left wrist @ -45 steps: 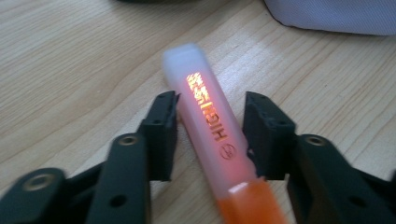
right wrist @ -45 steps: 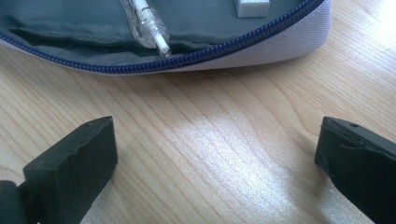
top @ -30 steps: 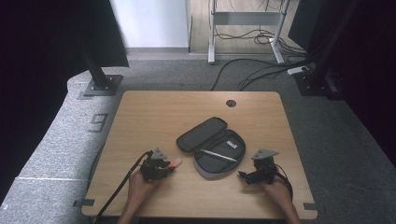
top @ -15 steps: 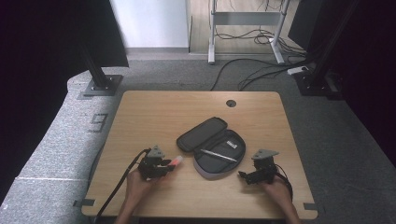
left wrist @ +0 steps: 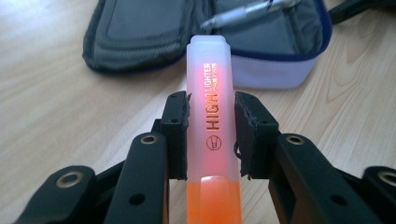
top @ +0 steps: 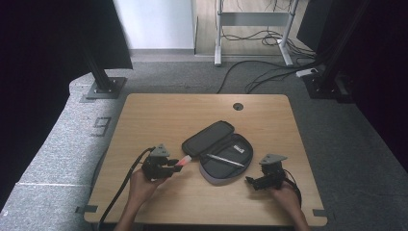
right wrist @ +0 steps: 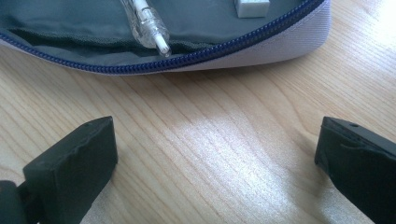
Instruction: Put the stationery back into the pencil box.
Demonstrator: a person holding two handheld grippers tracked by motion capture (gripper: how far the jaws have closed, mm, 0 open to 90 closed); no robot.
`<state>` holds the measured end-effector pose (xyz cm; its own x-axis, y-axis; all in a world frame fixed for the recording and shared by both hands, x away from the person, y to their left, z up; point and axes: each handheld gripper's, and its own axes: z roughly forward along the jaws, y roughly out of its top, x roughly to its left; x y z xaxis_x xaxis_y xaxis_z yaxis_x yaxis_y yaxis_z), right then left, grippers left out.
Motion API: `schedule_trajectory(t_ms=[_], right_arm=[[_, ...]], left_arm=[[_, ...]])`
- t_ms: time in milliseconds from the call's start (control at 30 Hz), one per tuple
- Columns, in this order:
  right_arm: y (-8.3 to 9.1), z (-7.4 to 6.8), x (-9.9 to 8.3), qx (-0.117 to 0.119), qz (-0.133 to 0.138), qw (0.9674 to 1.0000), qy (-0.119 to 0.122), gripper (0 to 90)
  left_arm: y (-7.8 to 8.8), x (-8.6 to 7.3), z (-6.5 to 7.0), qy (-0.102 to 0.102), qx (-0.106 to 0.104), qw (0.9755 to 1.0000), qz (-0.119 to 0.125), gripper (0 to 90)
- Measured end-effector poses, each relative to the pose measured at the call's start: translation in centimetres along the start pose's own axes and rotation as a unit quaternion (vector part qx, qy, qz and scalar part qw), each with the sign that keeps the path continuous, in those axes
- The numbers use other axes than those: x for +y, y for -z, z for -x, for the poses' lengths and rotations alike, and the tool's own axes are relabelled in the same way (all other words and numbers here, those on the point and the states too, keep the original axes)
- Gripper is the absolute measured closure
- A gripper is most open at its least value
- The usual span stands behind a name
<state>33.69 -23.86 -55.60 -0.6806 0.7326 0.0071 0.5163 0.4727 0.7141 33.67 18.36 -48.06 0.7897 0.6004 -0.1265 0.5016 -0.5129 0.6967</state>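
Pencil case (top: 219, 149) lies unzipped and flat near the tabletop (top: 159, 115) centre, lid half flopped toward 10 o'clock, so the tray half faces up, probably ready to take items. A pen (top: 225, 160) is already inside the tray half, lying across it, and a small white eraser-like block (top: 238, 148) sits at the tray's 1 o'clock side; cannot tell exactly what the block is. Left hand-held gripper (top: 174, 164) is at 8 o'clock of the case, aimed at 3 o'clock toward it. It pinches a highlighter (left wrist: 211, 135) around mid-barrel, jaws closed partway with both pads pressed on the sides. Translucent cap end points forward at the case and the orange body runs back toward the hand. The lengthwise hold likely lets the highlighter go cap-first into the open tray. In the high view the highlighter (top: 184, 161) tip sits just beside the case's near-left edge, off the wood, not yet over the tray. Right hand-held gripper (top: 250, 181) rests at 5 o'clock of the case, jaws spread wide with nothing between them but bare wood; the case's zipper (right wrist: 196, 56) edge lies just ahead of it. It is near the rim but apart, probably parked to steady the case if needed.
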Motion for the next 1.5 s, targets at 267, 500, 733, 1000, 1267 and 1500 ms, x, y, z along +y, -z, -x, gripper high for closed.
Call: schedule_trajectory(t_ms=[267,500,733,1000,1267,1500], right_arm=[[0.0,0.0,0.0,0.001,0.000,1.0000,0.000,0.0],[0.0,0.0,0.0,0.000,0.000,1.0000,0.000,0.0],[0.0,0.0,0.0,0.000,0.000,1.0000,0.000,0.0],[0.0,0.0,0.0,0.000,0.000,1.0000,0.000,0.0],[0.0,0.0,0.0,0.000,0.000,1.0000,0.000,0.0],[0.0,0.0,0.0,0.000,0.000,1.0000,0.000,0.0]], left_arm=[[0.3,2.0,0.5,-0.021,-0.003,0.9998,-0.004,66.8],[-0.2,4.1,1.1,-0.037,-0.013,0.9992,-0.011,66.7],[-0.8,5.7,1.3,-0.047,-0.018,0.9987,-0.012,66.7],[-1.8,7.5,1.4,-0.058,-0.028,0.9977,-0.019,66.7],[-3.2,9.4,1.9,-0.070,-0.034,0.9967,-0.021,66.7],[-4.6,11.2,2.4,-0.084,-0.041,0.9954,-0.022,66.7]])
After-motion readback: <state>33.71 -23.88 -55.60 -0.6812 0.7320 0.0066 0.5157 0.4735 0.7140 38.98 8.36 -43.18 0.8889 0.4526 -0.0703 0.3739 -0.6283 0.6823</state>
